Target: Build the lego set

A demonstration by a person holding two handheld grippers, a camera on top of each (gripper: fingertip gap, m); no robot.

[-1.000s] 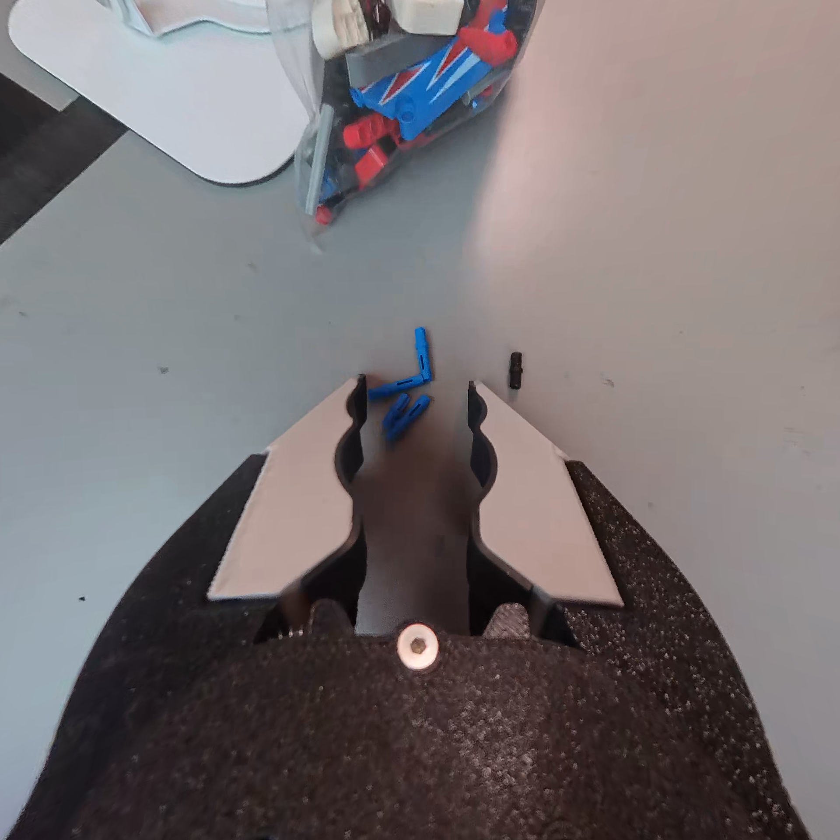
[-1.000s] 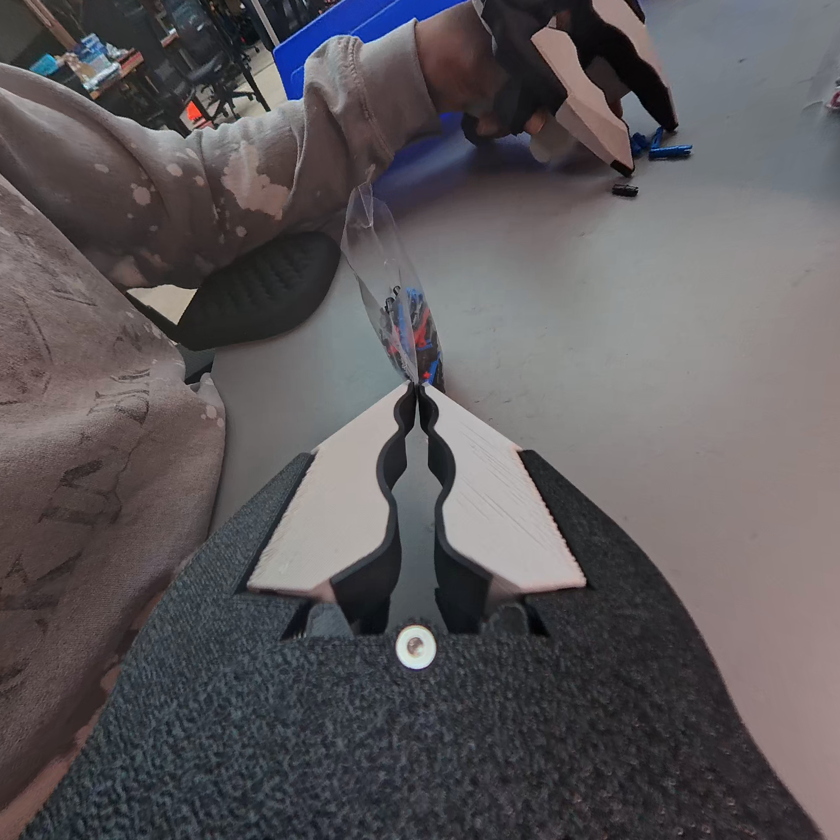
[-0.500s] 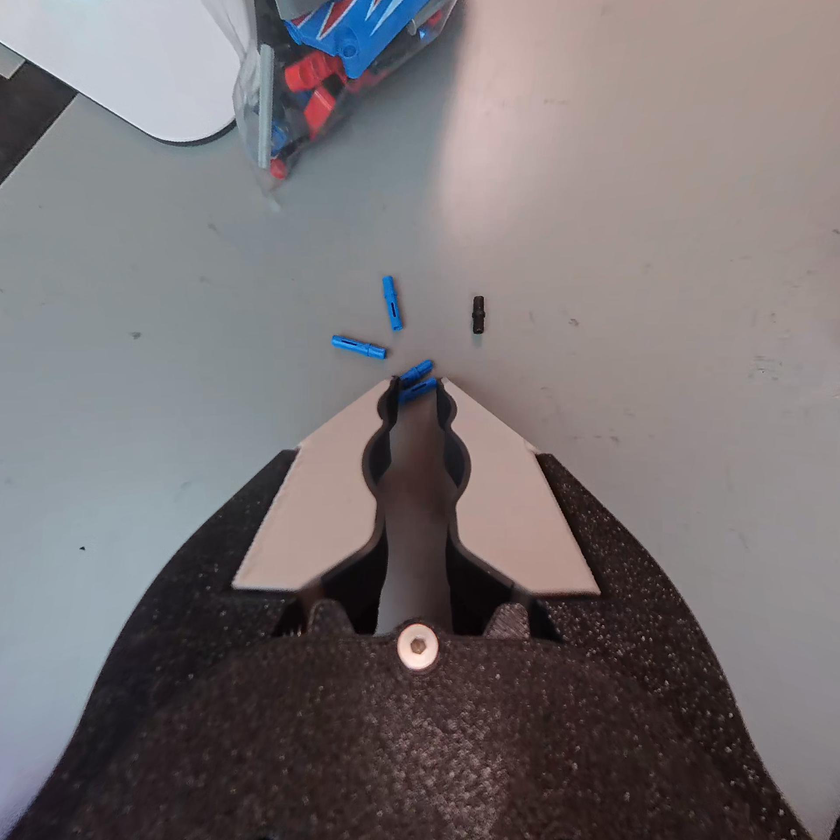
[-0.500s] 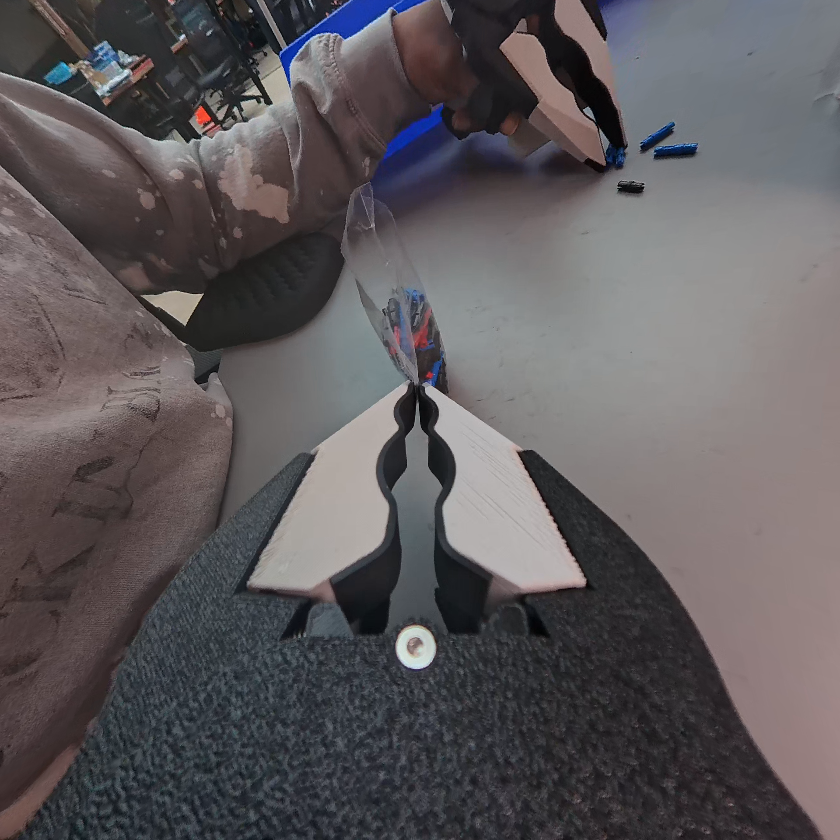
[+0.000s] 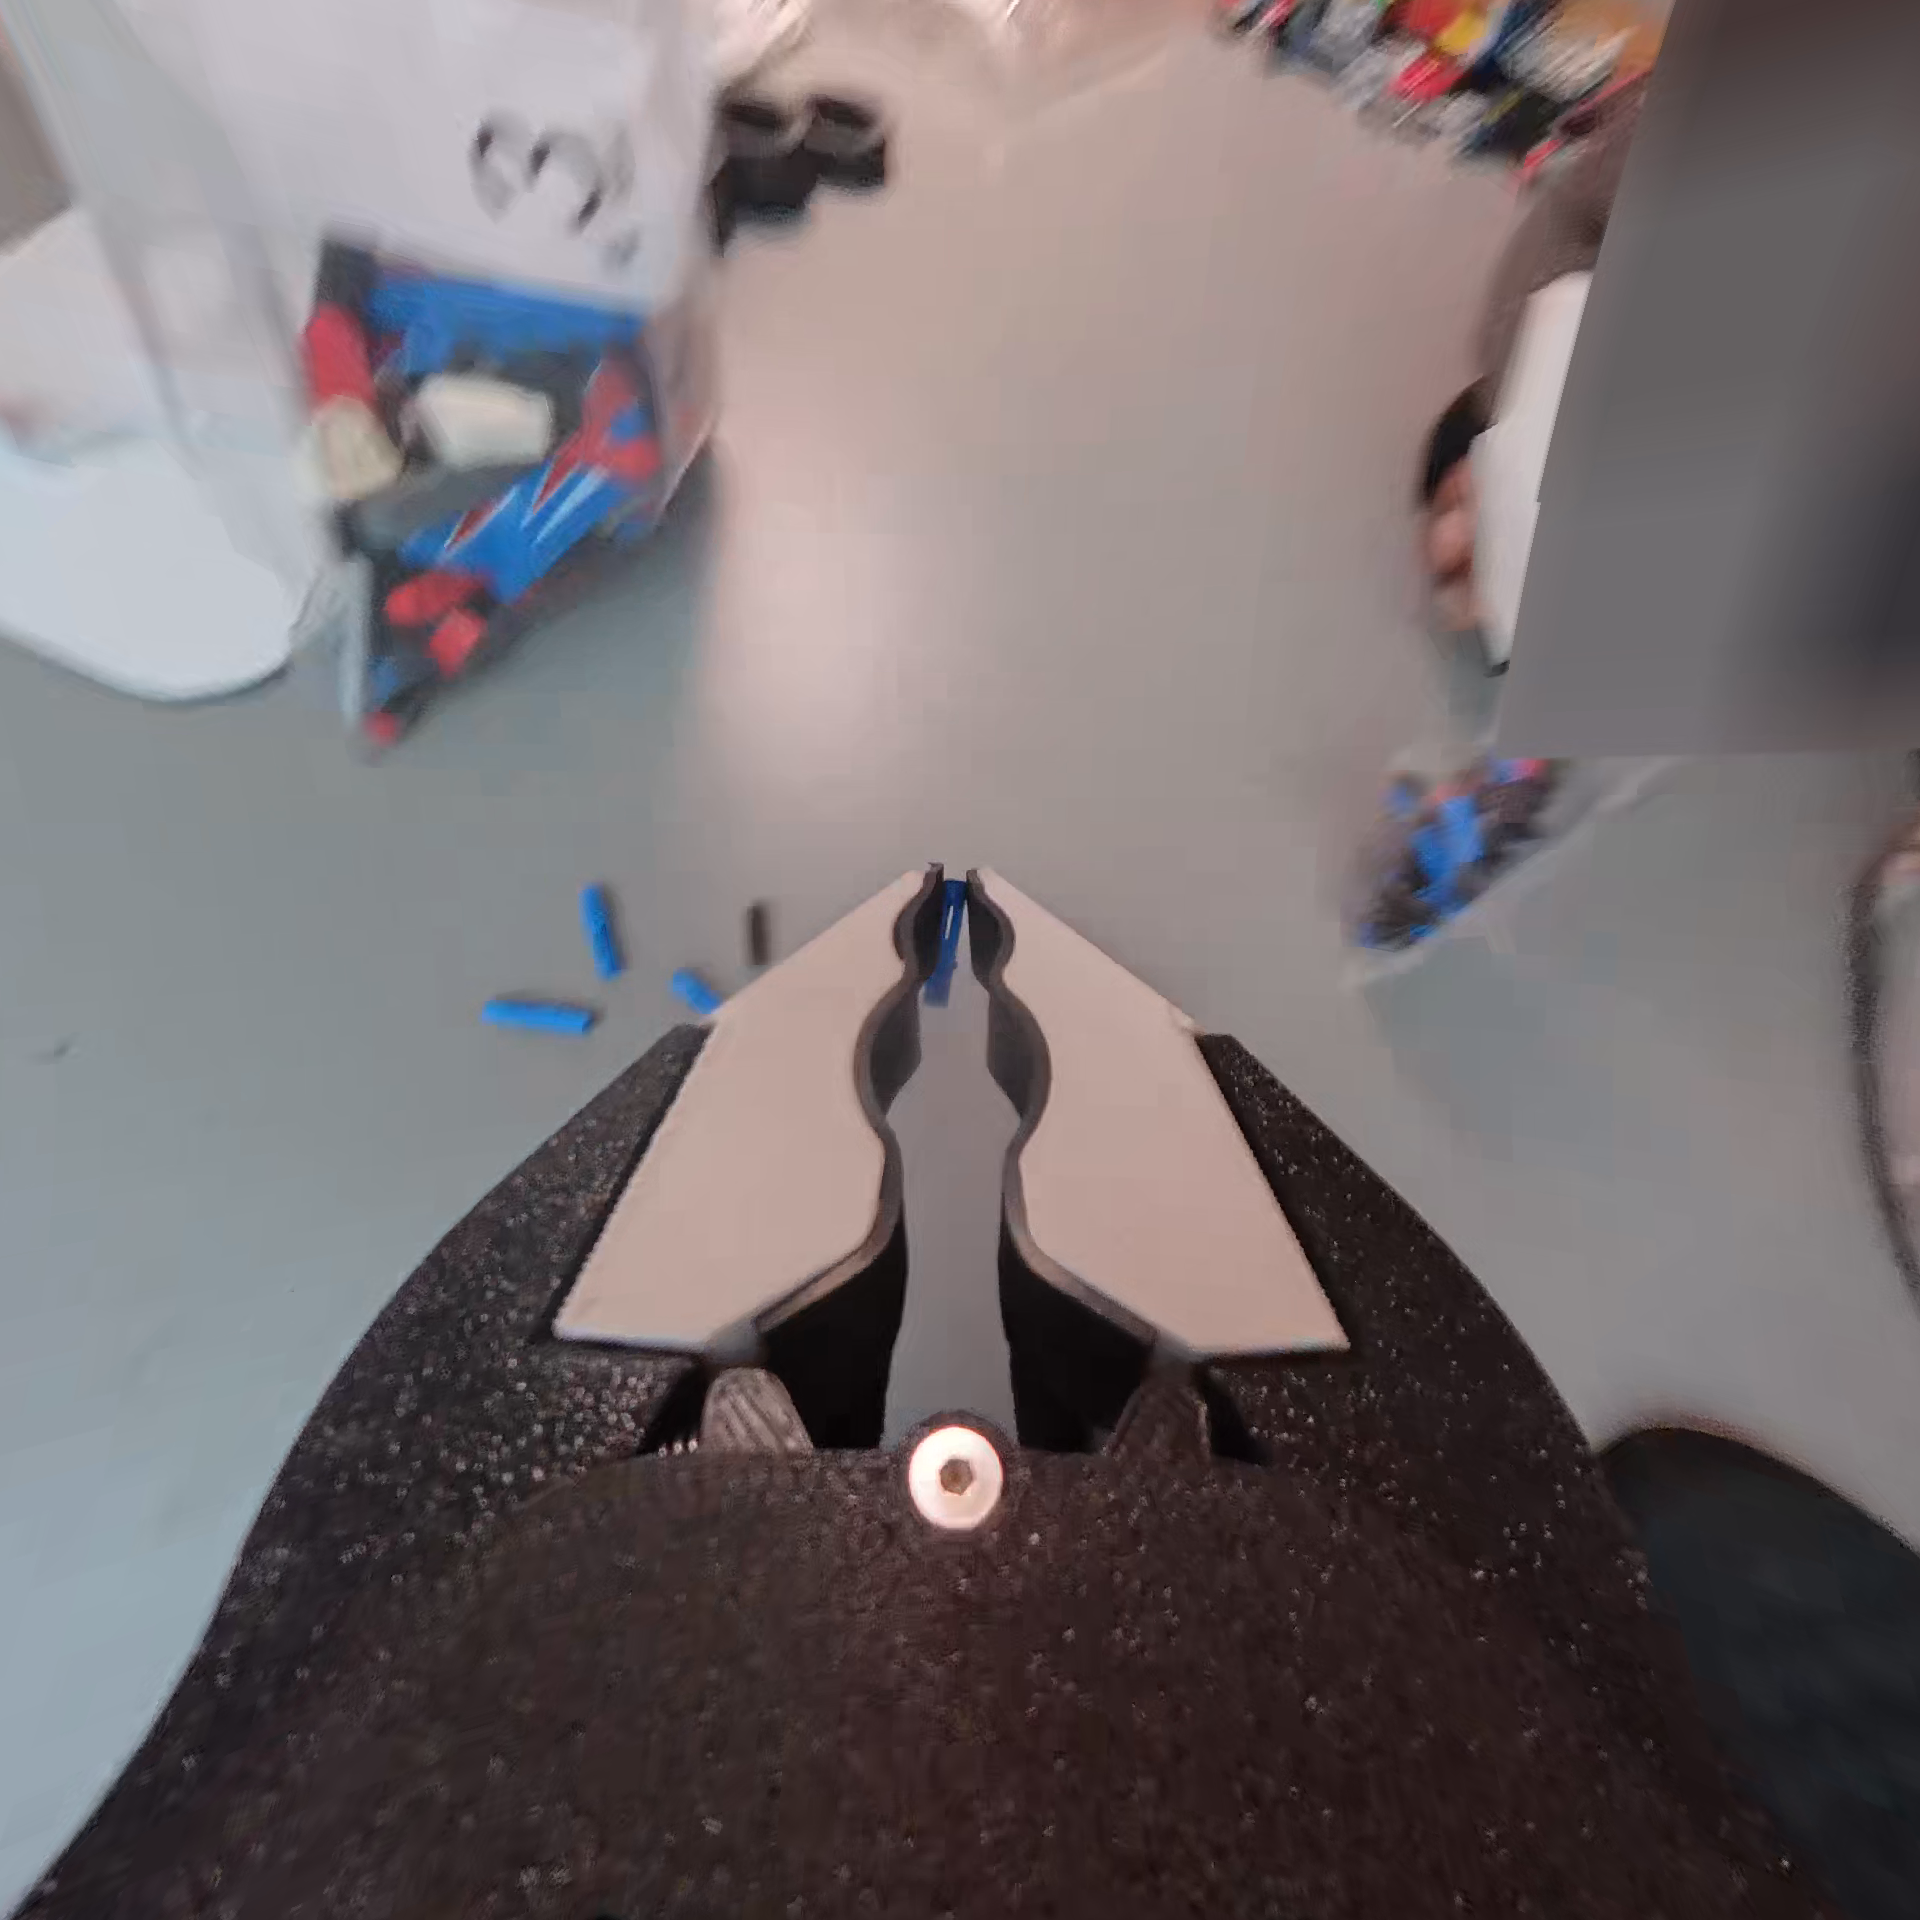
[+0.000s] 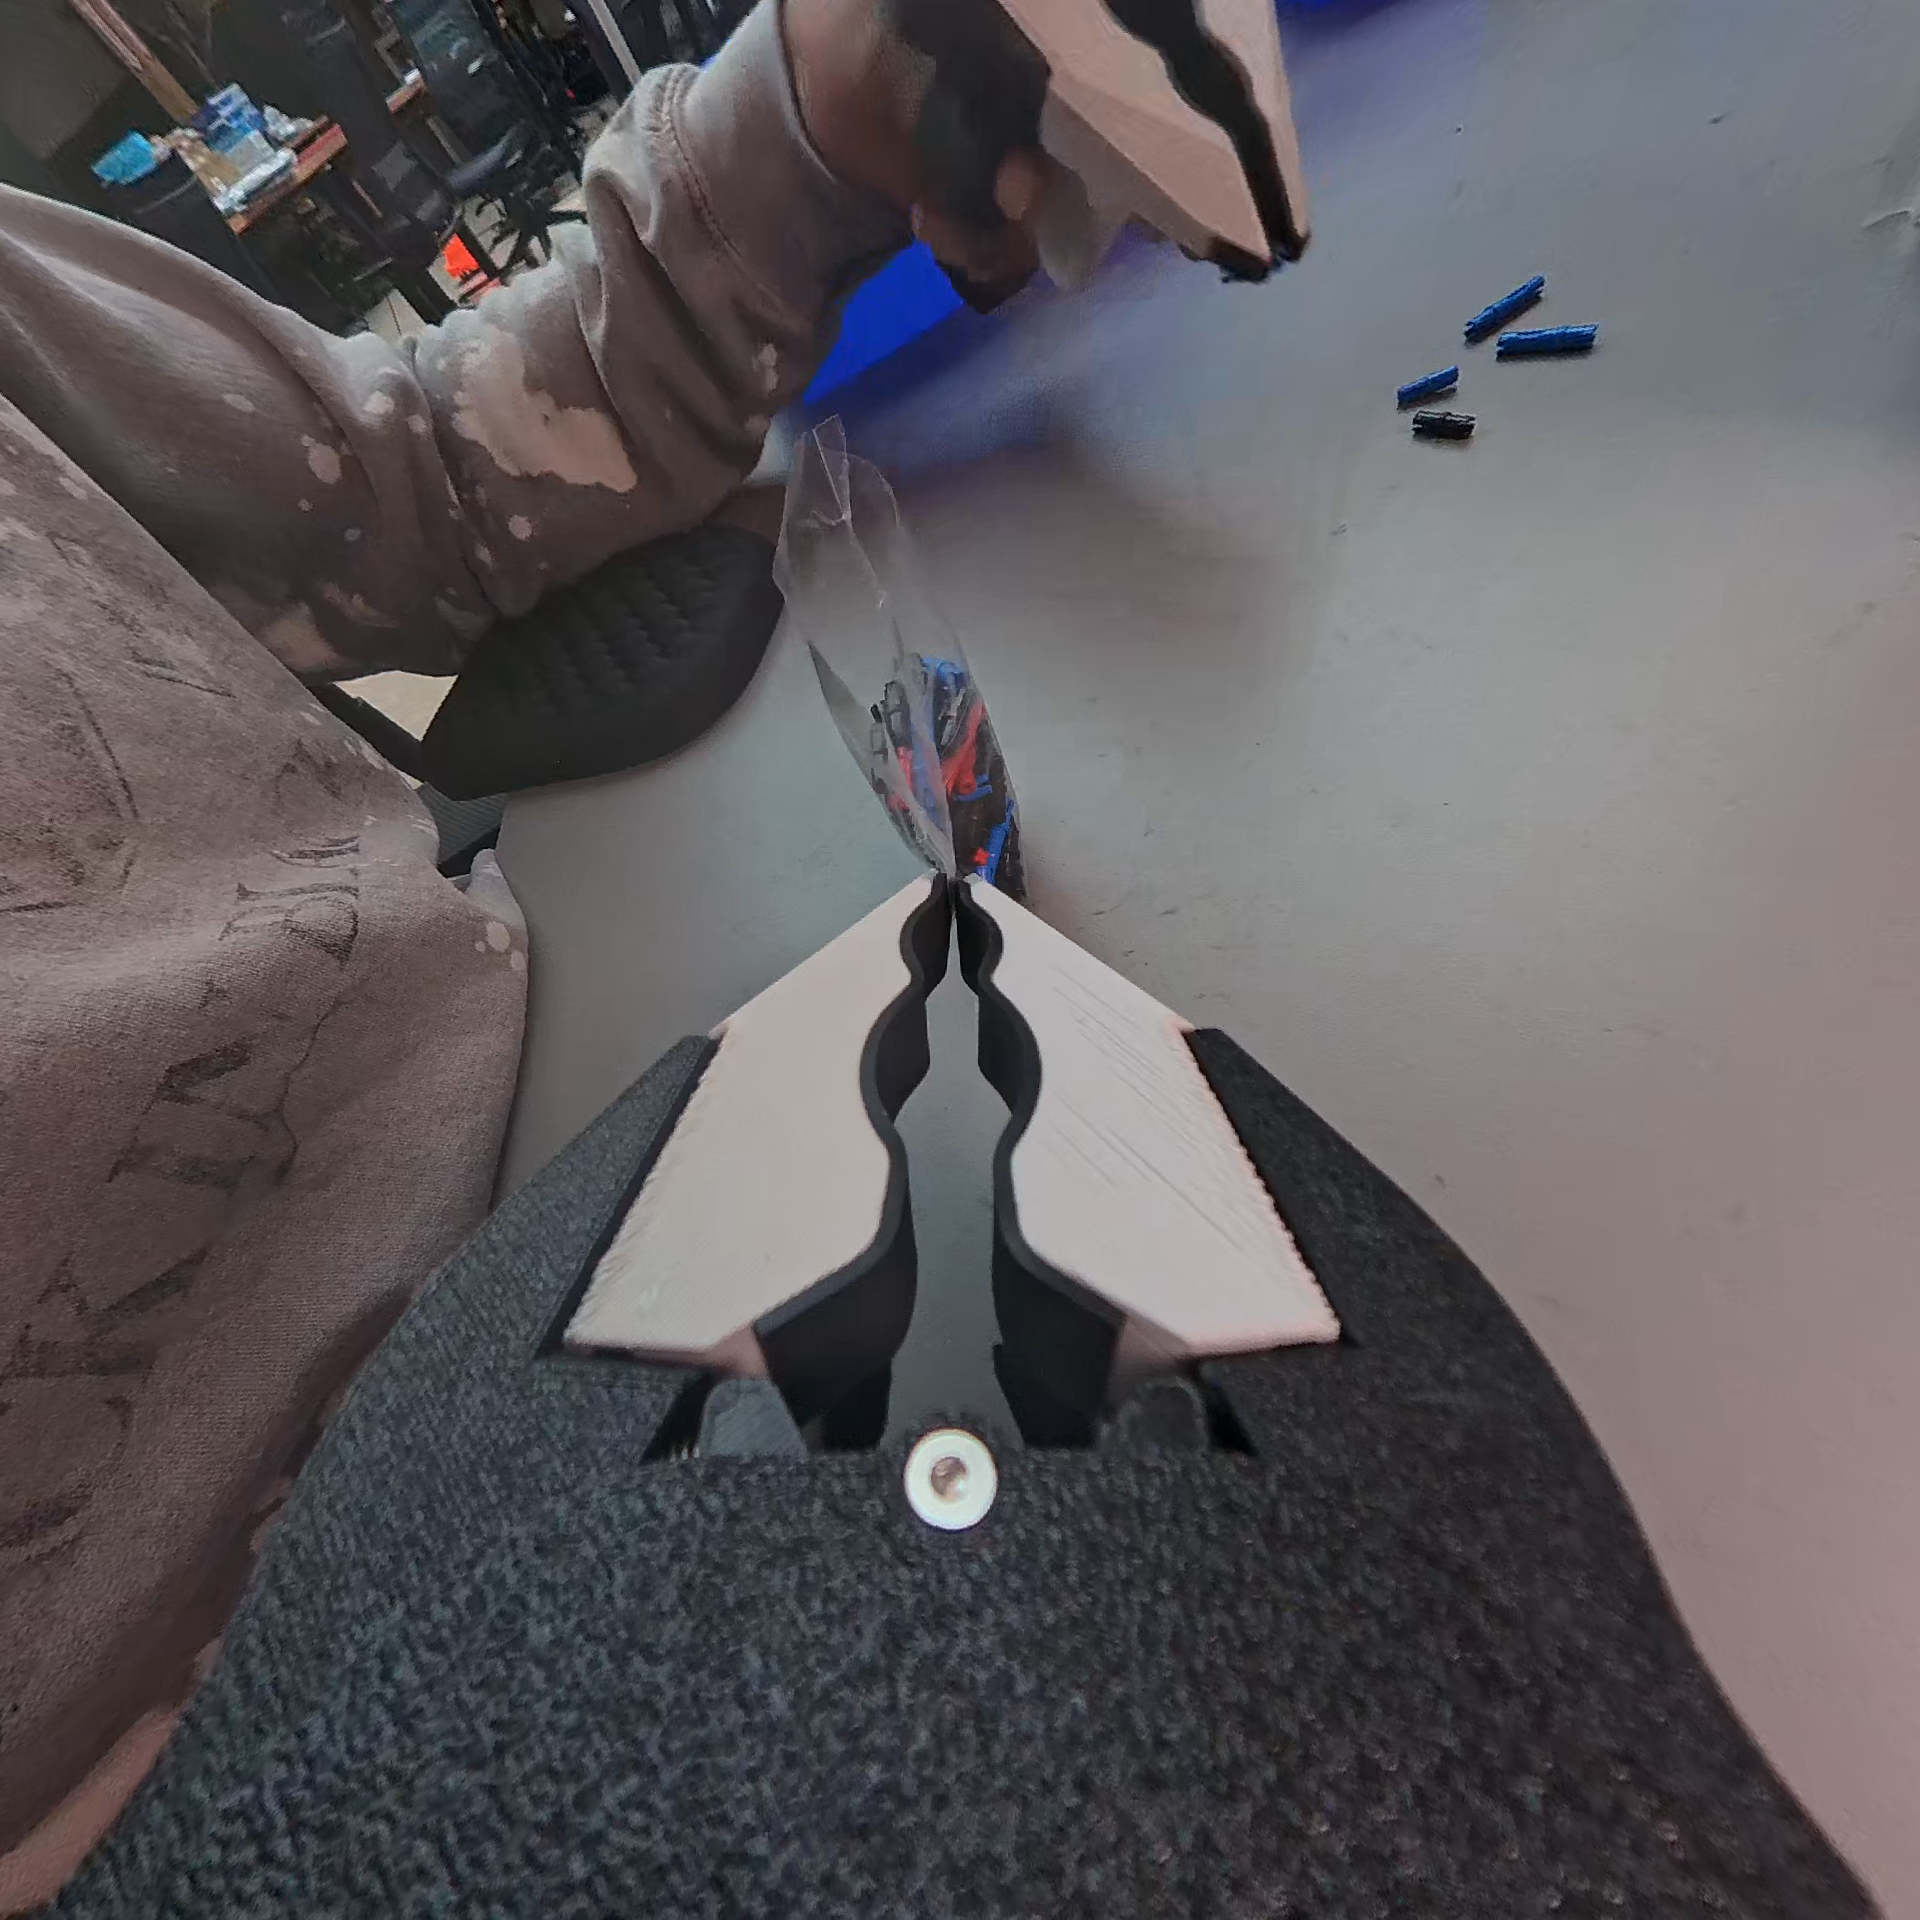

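My left gripper [image 5: 952, 881] is shut on a small blue pin [image 5: 948, 940] and holds it above the grey table. It also shows in the right wrist view [image 6: 1262, 260], raised at the top. Three more blue pins [image 5: 538, 1014] and one black pin [image 5: 756, 932] lie on the table to its left; they also show in the right wrist view [image 6: 1546, 340]. My right gripper [image 6: 954, 883] is shut on the edge of a small clear bag of Lego parts [image 6: 914, 717], holding it upright near the table's edge. That bag also shows in the left wrist view [image 5: 1444, 852].
A larger clear bag of red, blue and white parts [image 5: 488, 457] lies at the back left, beside a white sheet [image 5: 125, 582]. A person's sleeve [image 6: 499, 416] and a black armrest [image 6: 613, 655] are left of my right gripper. My hands' fingertips stand some 20 centimeters from each other. From either gripper's tips it is about 25 centimeters to the black armrest [image 6: 613, 655].
My left gripper closed on one blue pin and lifted it off the table, swinging right. The other pins stayed on the table. My right gripper kept still with the bag.
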